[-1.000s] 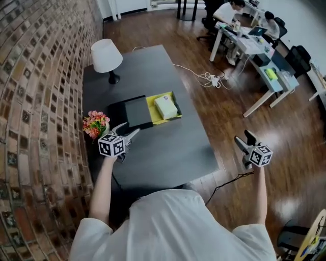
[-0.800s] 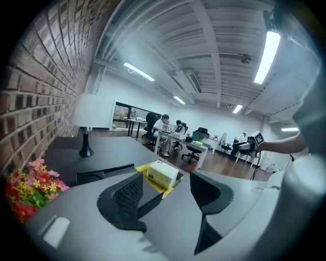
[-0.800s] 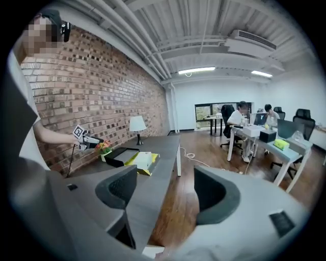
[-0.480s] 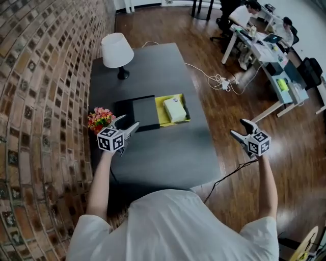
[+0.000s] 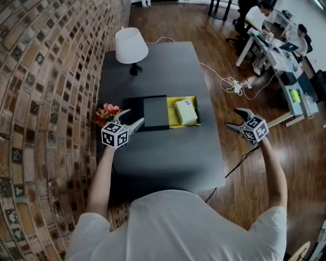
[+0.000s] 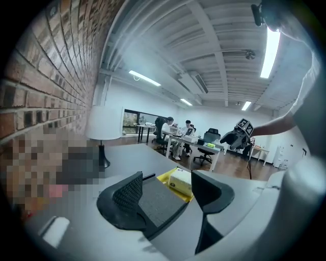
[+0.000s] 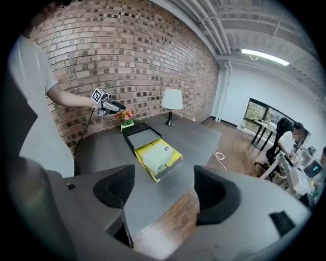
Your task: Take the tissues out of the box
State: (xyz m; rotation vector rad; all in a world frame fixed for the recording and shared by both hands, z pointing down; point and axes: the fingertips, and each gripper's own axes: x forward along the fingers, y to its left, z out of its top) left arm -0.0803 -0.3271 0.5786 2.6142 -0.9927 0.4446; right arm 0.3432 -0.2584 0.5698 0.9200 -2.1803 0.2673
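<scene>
We hold left claw over left edge of worktop, beside flowers; jaws apart, nothing between them. Our right claw hangs off worktop's right side, above wood floor; jaws opening, empty. Tissue pack lies in open yellow box mid-worktop, well apart from both claws. Black lid touches box's left side. Lamp stands at far end. People sit at desks far right.
</scene>
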